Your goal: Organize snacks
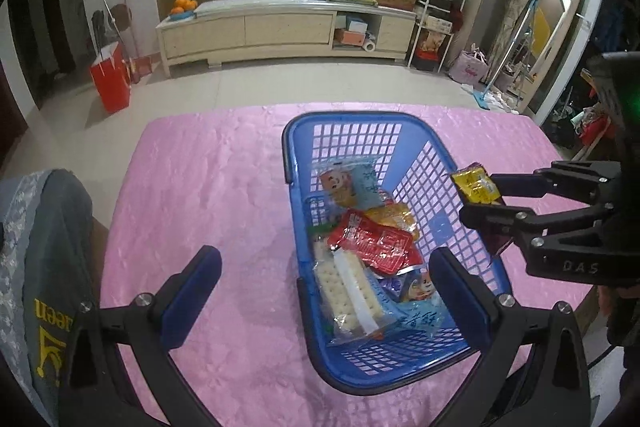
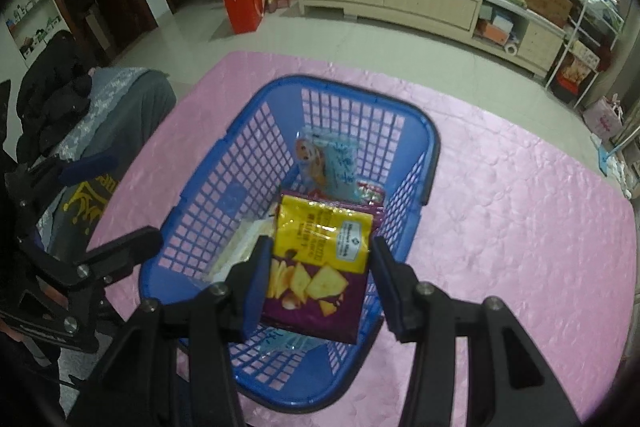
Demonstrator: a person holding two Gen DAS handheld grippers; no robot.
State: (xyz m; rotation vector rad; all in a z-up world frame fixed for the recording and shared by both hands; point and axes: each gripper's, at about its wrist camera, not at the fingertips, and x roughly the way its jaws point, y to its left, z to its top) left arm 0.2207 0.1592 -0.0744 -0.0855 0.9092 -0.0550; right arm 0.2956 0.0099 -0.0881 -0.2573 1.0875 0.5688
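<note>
1. Currently my right gripper point(image 2: 320, 267) clamps a yellow-and-purple snack packet point(image 2: 316, 267) between its pads, just above the blue basket point(image 2: 208, 167).
2. My left gripper point(image 1: 328, 291) gapes wide, holding nothing, over the basket's near end.
3. Basket sits on the pink tablecloth point(image 1: 200, 187), other snacks point(image 1: 372, 239) inside.

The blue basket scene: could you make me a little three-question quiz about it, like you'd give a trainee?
1. True or false: the right gripper holds a yellow and purple snack packet.
2. What does the blue basket stand on? A) bare floor B) pink tablecloth C) cabinet
3. Fill in: the left gripper is ____ and holds nothing.

Key: 1 true; 2 B; 3 open.
</note>
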